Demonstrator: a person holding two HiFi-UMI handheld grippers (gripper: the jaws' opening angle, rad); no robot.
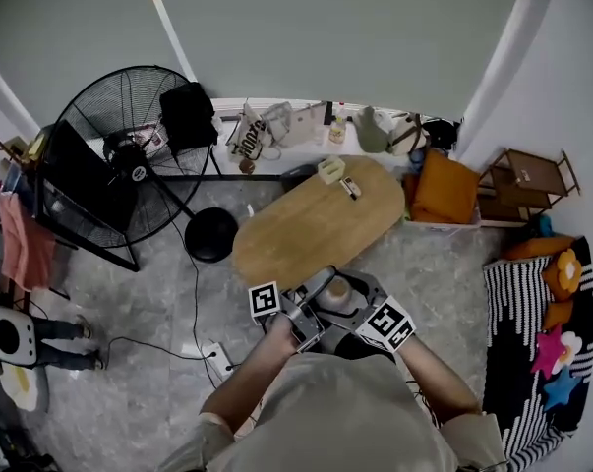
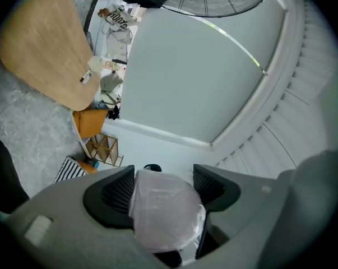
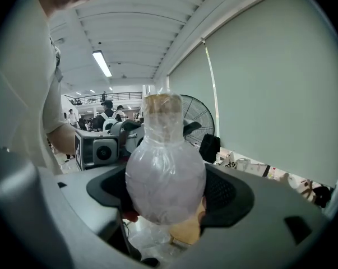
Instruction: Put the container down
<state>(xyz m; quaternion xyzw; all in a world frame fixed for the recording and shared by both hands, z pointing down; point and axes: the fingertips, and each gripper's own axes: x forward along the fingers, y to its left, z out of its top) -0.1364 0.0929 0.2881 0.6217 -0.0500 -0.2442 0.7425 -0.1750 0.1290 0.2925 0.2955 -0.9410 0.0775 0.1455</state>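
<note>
Clear plastic film wraps the single container (image 3: 164, 170). Two grippers clamp it: the left gripper (image 2: 164, 190) on one rounded end, the right gripper (image 3: 167, 194) round its bulbous body.

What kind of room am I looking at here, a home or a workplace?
Probably a mock living corner inside a large workplace: an oval wooden table, a standing fan and an orange cushion, while the right gripper view shows a strip light over an open hall.

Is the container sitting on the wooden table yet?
No: in the head view the container is held short of the wooden table, with the left gripper and right gripper both shut on it.
</note>
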